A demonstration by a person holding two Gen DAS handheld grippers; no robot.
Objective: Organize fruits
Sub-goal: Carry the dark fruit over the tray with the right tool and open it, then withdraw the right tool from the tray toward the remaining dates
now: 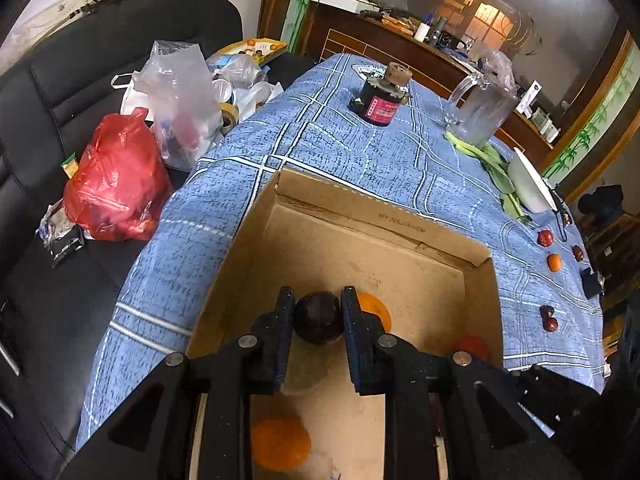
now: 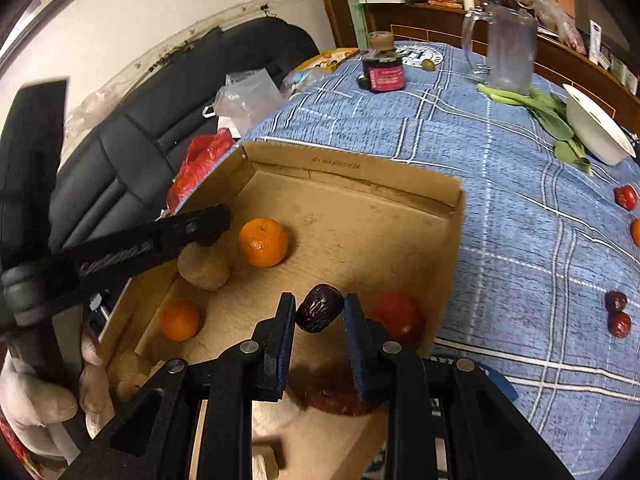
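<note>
Through the left wrist view, the left gripper [image 1: 317, 314] clamps a dark round fruit [image 1: 318, 318] low inside the cardboard box [image 1: 400, 222], while the right view shows the right gripper [image 2: 319, 314] pinching a wrinkled date [image 2: 320, 314], long axis crosswise, above that box's near corner.

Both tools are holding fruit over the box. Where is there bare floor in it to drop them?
The far half of the box floor, between the back wall and the orange, is bare. The near end is crowded: small orange, tomato in the right corner, brown fruit.
</note>
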